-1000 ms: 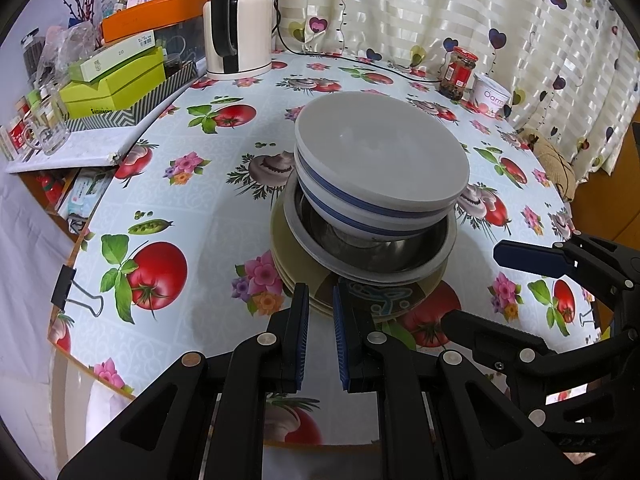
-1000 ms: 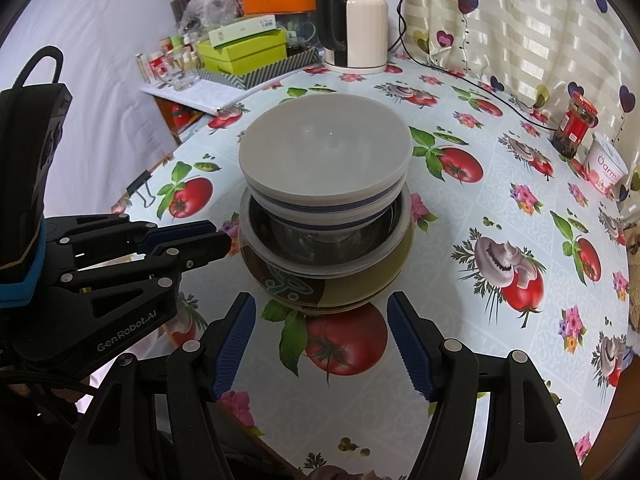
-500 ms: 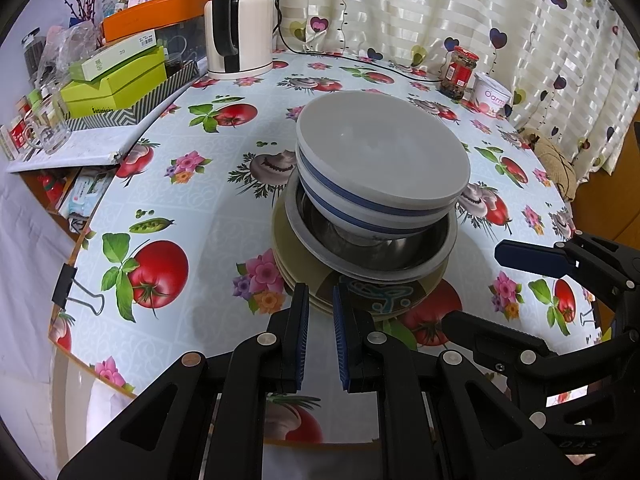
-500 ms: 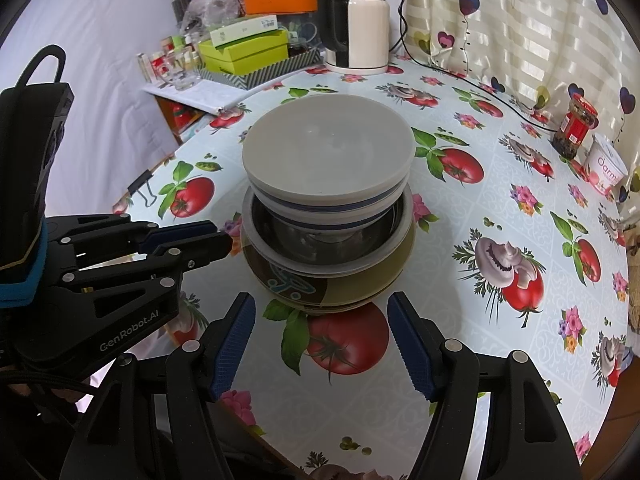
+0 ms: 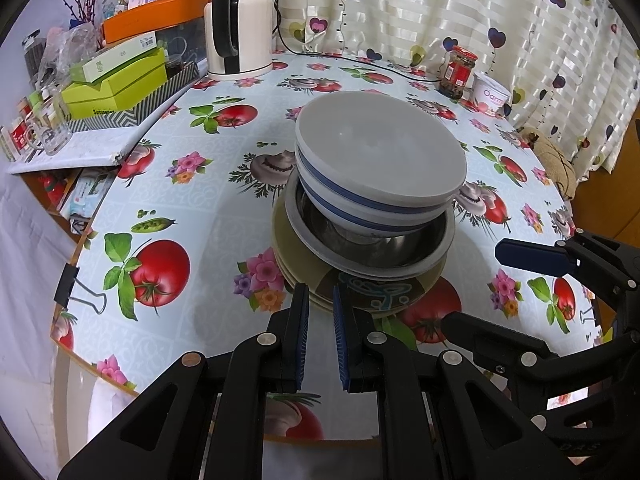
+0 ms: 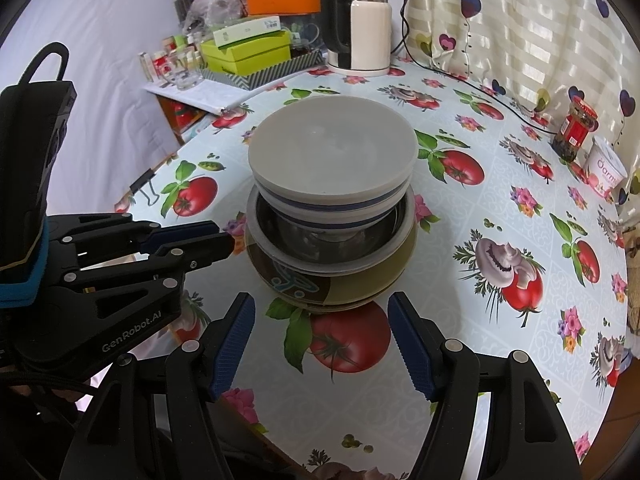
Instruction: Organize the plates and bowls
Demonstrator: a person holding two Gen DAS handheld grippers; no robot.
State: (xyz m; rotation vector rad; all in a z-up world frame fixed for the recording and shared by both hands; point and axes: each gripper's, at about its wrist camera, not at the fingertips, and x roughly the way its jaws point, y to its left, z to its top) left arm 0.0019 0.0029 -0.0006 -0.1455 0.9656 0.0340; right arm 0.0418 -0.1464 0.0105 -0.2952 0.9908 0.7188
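A stack of dishes stands mid-table: white bowls with blue stripes (image 5: 380, 160) (image 6: 332, 160) on top, nested in a steel-lined bowl (image 5: 372, 248) (image 6: 332, 240), on olive patterned plates (image 5: 360, 292) (image 6: 320, 284). My left gripper (image 5: 320, 312) is nearly shut with a narrow gap, empty, just in front of the plates' near rim; it also shows in the right wrist view (image 6: 188, 240) left of the stack. My right gripper (image 6: 320, 320) is open and empty, just short of the stack; its finger shows in the left wrist view (image 5: 532, 256).
A floral tablecloth (image 5: 180, 216) covers the round table. At the back stand a kettle (image 5: 240, 28) (image 6: 360, 24), green boxes (image 5: 116, 80), a red-lidded jar (image 5: 456, 68) (image 6: 576, 128) and a white tub (image 5: 490, 96). A binder clip (image 5: 76, 288) holds the near-left edge.
Hardly anything has changed; both grippers have crept very slightly toward the stack, and their jaws stand as before.
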